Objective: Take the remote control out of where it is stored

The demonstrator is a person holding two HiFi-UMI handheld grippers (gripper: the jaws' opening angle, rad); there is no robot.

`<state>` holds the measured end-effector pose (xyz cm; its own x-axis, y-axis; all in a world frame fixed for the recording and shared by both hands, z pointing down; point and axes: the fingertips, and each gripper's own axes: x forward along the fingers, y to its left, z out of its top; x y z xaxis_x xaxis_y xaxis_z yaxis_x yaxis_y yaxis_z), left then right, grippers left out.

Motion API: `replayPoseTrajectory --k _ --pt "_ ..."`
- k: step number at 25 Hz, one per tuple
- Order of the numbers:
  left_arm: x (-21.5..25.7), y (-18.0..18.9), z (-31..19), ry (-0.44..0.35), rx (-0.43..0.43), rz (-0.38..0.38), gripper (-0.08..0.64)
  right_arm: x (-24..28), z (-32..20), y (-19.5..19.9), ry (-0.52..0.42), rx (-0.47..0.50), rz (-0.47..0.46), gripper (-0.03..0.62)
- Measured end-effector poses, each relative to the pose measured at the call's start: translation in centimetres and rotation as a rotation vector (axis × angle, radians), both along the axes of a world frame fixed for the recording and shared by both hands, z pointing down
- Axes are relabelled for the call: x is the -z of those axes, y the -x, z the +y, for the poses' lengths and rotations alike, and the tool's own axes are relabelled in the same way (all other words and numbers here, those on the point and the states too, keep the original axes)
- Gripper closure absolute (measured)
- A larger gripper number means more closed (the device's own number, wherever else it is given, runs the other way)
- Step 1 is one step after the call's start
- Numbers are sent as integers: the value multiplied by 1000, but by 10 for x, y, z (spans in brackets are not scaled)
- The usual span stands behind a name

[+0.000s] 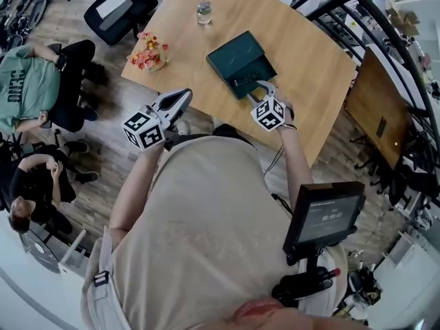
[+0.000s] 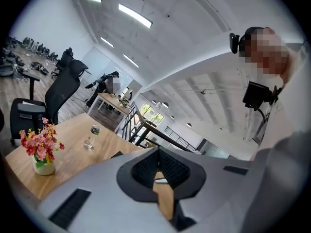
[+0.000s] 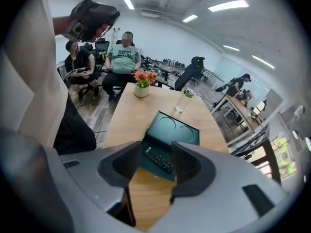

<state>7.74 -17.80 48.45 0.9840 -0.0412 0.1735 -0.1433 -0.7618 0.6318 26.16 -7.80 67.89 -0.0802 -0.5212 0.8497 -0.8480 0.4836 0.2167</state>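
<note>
The job had barely begun when I looked: the dark green box (image 1: 237,55) stood open on the wooden table (image 1: 295,40), its lid folded back flat, so that part was done, but the remote control (image 3: 159,160) lay untouched in the near half of the box. Grasping it and lifting it clear were both left to do. My right gripper (image 1: 265,89) hung over the near edge of the box, tilted down, its jaws wide apart and holding nothing; the remote showed between them but well beyond the pads. My left gripper (image 1: 180,98) sat off at the table's near edge, jaws closed on nothing. The remote looked slim and black, with rows of small pale buttons, lying slantwise; whether it sat in a moulded recess I could not quite tell.
</note>
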Motion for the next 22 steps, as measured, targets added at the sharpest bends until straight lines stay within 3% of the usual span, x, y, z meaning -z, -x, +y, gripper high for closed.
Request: replayPoseTrajectory --k 7,9,17,20,22 --pt "-5 -25 7 -23 95 -58 554 -89 -17 -30 162 245 38 408" --pt "-6 -26 7 -23 141 -68 554 -119 -22 -33 216 330 52 372" --pt "-19 -17 2 -48 346 -130 555 -235 -47 -36 357 631 105 368" --pt "-36 -36 2 -22 352 -128 555 -262 -27 -75 436 663 148 368" --pt "-33 -40 6 -11 338 -123 554 -256 -17 -80 449 676 163 368"
